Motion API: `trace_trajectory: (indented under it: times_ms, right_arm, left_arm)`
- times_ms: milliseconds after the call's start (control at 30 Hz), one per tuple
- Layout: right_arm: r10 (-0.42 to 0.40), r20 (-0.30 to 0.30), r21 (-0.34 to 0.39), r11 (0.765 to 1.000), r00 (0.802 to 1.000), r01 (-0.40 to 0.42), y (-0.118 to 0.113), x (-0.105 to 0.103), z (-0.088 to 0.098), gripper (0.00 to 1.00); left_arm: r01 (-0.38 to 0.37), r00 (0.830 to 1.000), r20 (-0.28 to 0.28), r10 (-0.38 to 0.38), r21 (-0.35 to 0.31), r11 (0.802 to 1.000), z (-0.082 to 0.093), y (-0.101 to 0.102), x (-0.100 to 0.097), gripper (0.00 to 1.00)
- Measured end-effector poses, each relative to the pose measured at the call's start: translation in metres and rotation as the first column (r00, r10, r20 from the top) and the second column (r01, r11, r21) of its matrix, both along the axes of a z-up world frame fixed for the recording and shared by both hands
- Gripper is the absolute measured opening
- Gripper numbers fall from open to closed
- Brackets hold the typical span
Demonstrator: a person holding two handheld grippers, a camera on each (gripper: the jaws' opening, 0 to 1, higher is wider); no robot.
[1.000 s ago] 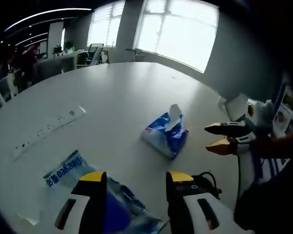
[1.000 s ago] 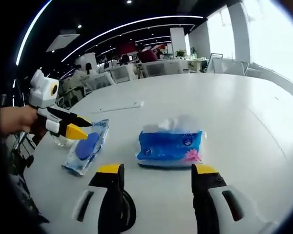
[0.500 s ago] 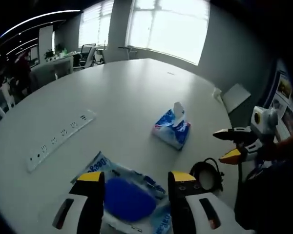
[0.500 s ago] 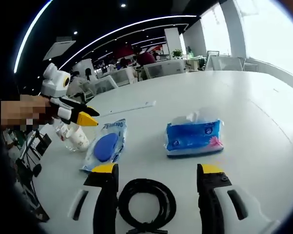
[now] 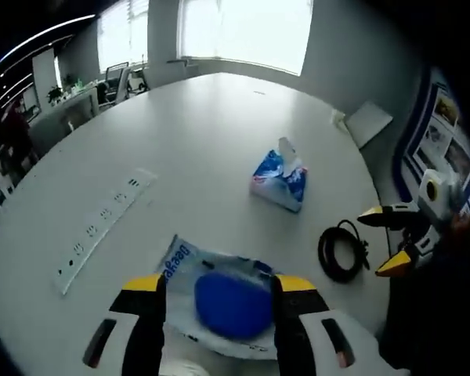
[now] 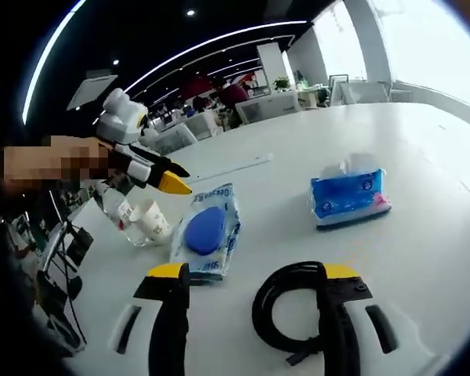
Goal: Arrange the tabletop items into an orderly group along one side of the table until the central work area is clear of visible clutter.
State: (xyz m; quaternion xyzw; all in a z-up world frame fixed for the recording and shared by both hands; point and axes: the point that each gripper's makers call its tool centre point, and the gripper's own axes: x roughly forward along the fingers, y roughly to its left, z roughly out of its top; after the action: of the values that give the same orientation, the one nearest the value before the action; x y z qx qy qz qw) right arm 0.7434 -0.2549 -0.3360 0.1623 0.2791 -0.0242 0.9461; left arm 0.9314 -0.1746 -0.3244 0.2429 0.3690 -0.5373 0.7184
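White, round counter (image 5: 180, 141) stands in a bright, windowed office. Wet-wipe pack (image 5: 219, 301) lies flat just beyond the left tongs (image 5: 219, 291), long axis crosswise, tissue pack (image 5: 280, 180) farther off. Black cable coil (image 6: 294, 305) sits between the right tongs (image 6: 254, 274); both tongs gape wide, holding nothing.

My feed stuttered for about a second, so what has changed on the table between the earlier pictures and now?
Both tools pulled back from the table: left tool, right tool, both open, nothing grabbed or released. The black cable coil now lies between the right tool's jaws. Wipes pack, tissue pack and power strip look unmoved.
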Motion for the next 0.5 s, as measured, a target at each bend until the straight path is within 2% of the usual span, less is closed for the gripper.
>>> trace_trajectory:
  times_ms: [500]
  right_arm:
    - [-0.074, -0.034, 0.092, 0.993, 0.997, 0.077, 0.038, 0.004, -0.014, 0.57]
  left_arm:
    - [0.149, 0.989, -0.008, -0.149, 0.094, 0.984, -0.016, -0.012, 0.016, 0.5]
